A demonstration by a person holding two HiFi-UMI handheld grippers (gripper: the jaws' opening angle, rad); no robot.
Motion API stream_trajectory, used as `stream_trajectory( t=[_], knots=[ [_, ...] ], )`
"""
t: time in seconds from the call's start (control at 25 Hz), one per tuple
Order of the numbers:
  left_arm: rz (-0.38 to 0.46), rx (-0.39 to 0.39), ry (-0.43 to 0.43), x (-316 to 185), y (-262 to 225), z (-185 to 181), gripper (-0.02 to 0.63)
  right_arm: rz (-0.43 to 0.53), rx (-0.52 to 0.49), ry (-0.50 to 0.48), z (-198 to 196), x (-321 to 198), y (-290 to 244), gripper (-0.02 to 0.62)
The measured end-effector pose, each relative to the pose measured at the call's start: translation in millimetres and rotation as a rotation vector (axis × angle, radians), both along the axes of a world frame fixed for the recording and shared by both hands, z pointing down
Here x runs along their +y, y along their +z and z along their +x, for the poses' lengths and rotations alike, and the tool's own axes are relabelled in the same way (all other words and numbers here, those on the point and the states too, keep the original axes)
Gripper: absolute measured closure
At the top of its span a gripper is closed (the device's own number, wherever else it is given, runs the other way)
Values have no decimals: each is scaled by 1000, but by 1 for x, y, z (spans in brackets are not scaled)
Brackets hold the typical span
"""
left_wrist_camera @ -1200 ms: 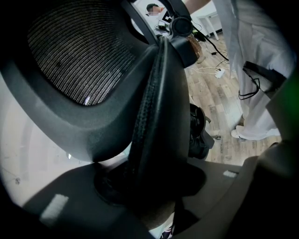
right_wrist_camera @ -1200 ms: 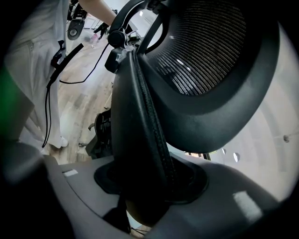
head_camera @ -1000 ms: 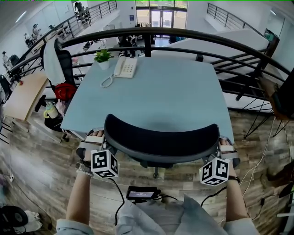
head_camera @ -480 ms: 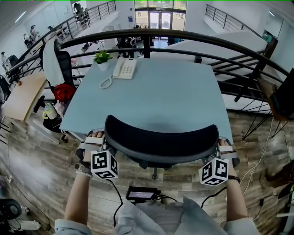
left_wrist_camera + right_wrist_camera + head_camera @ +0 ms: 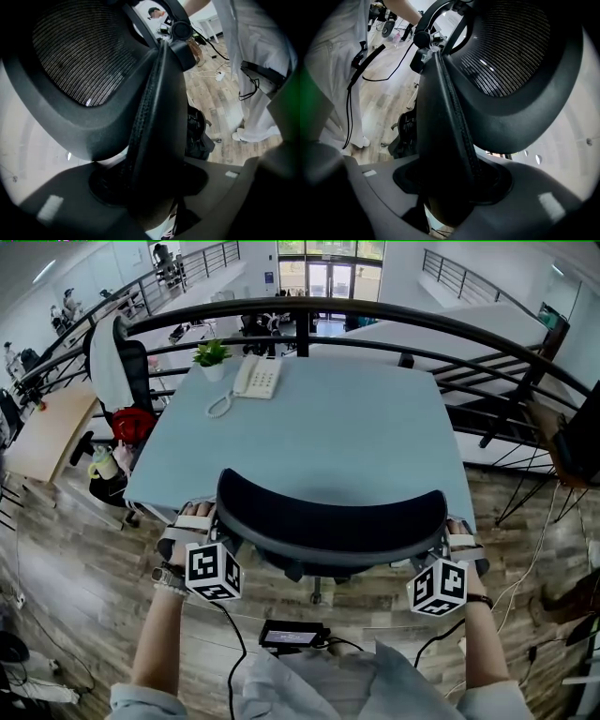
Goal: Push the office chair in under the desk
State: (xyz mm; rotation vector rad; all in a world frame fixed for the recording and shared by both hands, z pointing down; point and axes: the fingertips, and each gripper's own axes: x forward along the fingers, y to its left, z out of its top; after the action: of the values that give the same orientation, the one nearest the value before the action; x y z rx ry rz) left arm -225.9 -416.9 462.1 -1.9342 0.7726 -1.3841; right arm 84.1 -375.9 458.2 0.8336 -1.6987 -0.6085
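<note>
The black mesh office chair stands tucked against the near edge of the pale blue desk, its curved backrest facing me. My left gripper is at the backrest's left end and my right gripper at its right end. In the left gripper view the backrest's padded side edge runs down between the jaws of the left gripper. The right gripper view shows the other edge between the jaws of the right gripper. Both pairs of jaws have just been opening, and the edges still lie between them.
A white phone and a small potted plant sit at the desk's far left. A black railing curves behind the desk. Another chair draped in white and a red bag stand left. Cables hang at my waist.
</note>
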Motion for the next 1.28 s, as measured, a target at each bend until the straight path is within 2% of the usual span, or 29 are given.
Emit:
stream_trajectory(
  t=[0.16,0.64,0.84,1.0,1.28],
  knots=[
    [6,55,-18,0,-6,2,361,26,-35,17,0,3,-6,337],
    [45,127,-77,13,-26,-8,353,61,-112,29,-3,20,-30,333],
    [65,221,-135,28,-37,-9,353,63,-161,31,-2,31,-38,333],
    [80,250,-169,34,-43,-10,351,79,-227,40,-7,39,-46,333],
    [57,461,-209,56,-65,-2,354,90,-387,60,-17,53,-67,334]
  ],
)
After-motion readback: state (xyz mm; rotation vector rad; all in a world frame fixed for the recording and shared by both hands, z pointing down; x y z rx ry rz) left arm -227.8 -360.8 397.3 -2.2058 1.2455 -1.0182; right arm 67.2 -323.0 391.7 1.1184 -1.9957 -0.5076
